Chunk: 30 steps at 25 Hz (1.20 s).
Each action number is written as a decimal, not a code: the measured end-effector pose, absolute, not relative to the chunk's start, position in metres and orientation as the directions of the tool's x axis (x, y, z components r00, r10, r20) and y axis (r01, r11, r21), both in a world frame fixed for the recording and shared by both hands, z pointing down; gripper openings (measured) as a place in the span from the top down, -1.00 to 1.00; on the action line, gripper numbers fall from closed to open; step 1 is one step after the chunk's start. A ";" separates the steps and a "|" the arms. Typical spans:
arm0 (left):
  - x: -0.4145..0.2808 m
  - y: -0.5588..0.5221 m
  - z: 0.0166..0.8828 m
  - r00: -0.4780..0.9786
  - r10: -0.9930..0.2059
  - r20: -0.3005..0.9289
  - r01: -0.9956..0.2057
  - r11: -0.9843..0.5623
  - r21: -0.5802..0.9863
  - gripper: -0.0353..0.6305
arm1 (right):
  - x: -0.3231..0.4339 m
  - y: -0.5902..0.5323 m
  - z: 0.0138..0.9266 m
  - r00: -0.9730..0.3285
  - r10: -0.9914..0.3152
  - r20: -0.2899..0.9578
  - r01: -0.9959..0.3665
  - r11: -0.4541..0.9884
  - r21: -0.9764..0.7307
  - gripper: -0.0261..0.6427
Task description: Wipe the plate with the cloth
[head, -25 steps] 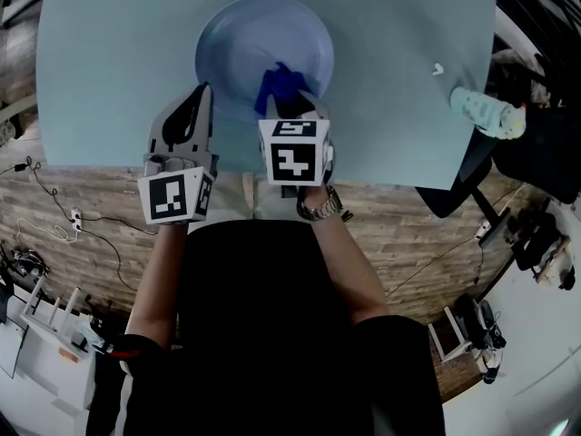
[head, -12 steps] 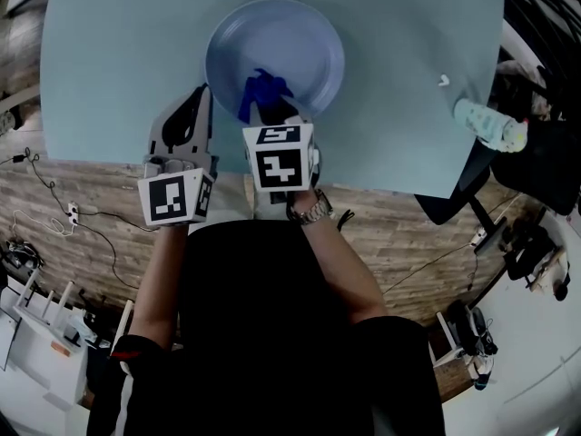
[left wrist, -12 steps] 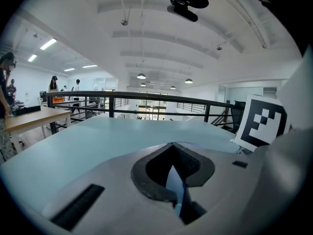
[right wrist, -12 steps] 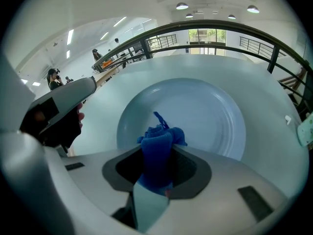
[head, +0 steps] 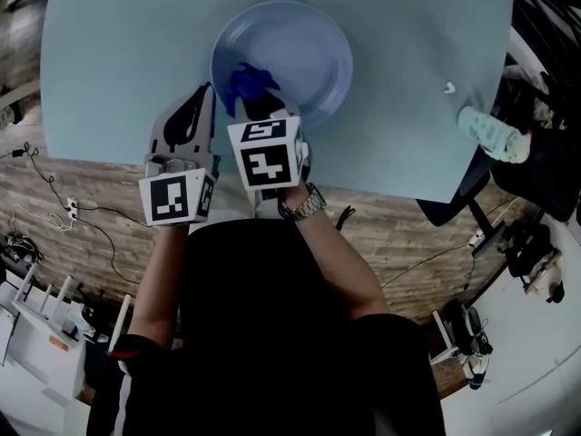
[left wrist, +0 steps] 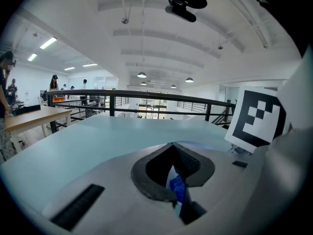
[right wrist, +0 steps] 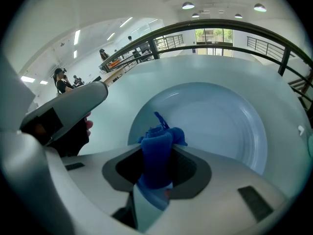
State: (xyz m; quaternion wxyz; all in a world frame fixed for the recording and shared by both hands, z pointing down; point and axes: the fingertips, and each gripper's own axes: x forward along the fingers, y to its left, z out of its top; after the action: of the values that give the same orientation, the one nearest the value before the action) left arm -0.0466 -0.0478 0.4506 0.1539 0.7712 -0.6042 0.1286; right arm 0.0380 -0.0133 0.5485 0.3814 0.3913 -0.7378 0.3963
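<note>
A pale blue plate [head: 295, 48] [right wrist: 220, 121] lies on the light table [head: 118, 53], near its front edge. My right gripper [head: 257, 107] [right wrist: 157, 148] is shut on a bunched dark blue cloth [head: 245, 82] [right wrist: 157, 146], and the cloth rests on the plate's near left part. My left gripper [head: 203, 94] [left wrist: 172, 146] has its jaws shut and its tip just outside the plate's left rim. I see nothing held in it. In the right gripper view the left gripper [right wrist: 66, 109] shows at the left.
A pale bottle [head: 490, 130] lies at the table's right edge, with a small white object [head: 448, 87] beside it. The table's front edge [head: 381, 184] runs just behind both grippers. A railing [left wrist: 146, 98] and distant people stand beyond the table.
My right gripper has dragged the cloth leftward over the plate, from right of its middle to near its left rim. The left gripper has stayed in place.
</note>
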 end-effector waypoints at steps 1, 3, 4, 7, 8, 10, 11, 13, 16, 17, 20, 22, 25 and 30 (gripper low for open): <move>-0.047 -0.049 0.451 0.236 -0.892 0.385 -0.972 -0.222 0.082 0.89 | 0.036 -0.015 0.549 -0.408 -0.274 0.871 -0.877 0.384 -0.290 0.56; -0.049 -0.052 0.453 0.234 -0.892 0.388 -0.972 -0.220 0.083 0.89 | 0.032 -0.020 0.549 -0.418 -0.271 0.867 -0.873 0.385 -0.301 0.56; -0.050 -0.053 0.454 0.234 -0.891 0.389 -0.972 -0.219 0.083 0.89 | 0.031 -0.022 0.549 -0.424 -0.270 0.865 -0.871 0.382 -0.308 0.56; -0.054 -0.057 0.455 0.235 -0.889 0.393 -0.972 -0.219 0.084 0.89 | 0.025 -0.029 0.549 -0.434 -0.272 0.859 -0.869 0.378 -0.320 0.56; -0.055 -0.059 0.455 0.234 -0.889 0.394 -0.972 -0.219 0.085 0.89 | 0.024 -0.031 0.549 -0.435 -0.273 0.858 -0.869 0.378 -0.321 0.56; -0.058 -0.061 0.456 0.233 -0.888 0.396 -0.972 -0.217 0.087 0.89 | 0.021 -0.035 0.549 -0.437 -0.277 0.856 -0.869 0.377 -0.321 0.56; -0.059 -0.062 0.457 0.233 -0.887 0.398 -0.972 -0.216 0.088 0.89 | 0.019 -0.037 0.549 -0.437 -0.279 0.855 -0.869 0.375 -0.322 0.56; -0.063 -0.066 0.458 0.234 -0.886 0.401 -0.972 -0.216 0.090 0.89 | 0.016 -0.042 0.549 -0.435 -0.282 0.855 -0.871 0.371 -0.321 0.56; -0.066 -0.072 0.461 0.238 -0.881 0.408 -0.971 -0.219 0.093 0.89 | 0.013 -0.050 0.550 -0.433 -0.284 0.856 -0.873 0.366 -0.321 0.56; -0.067 -0.074 0.463 0.239 -0.880 0.411 -0.971 -0.220 0.093 0.89 | 0.013 -0.053 0.551 -0.432 -0.283 0.856 -0.874 0.365 -0.321 0.56; -0.071 -0.081 0.465 0.242 -0.876 0.418 -0.970 -0.224 0.092 0.89 | 0.011 -0.060 0.551 -0.430 -0.282 0.858 -0.875 0.363 -0.320 0.56; -0.073 -0.085 0.465 0.245 -0.874 0.420 -0.969 -0.228 0.093 0.89 | 0.010 -0.066 0.551 -0.428 -0.283 0.858 -0.877 0.361 -0.318 0.56; -0.073 -0.091 0.467 0.259 -0.869 0.422 -0.966 -0.241 0.096 0.89 | 0.011 -0.075 0.552 -0.422 -0.291 0.858 -0.882 0.350 -0.315 0.56; -0.068 -0.100 0.468 0.284 -0.861 0.421 -0.958 -0.267 0.101 0.89 | 0.016 -0.091 0.553 -0.410 -0.314 0.856 -0.893 0.330 -0.307 0.56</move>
State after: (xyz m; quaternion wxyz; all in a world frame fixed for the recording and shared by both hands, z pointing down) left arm -0.0685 -0.1004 0.4681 0.1705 0.7829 -0.5811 0.1426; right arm 0.0156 -0.0909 0.5527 0.3549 0.4109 -0.7344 0.4073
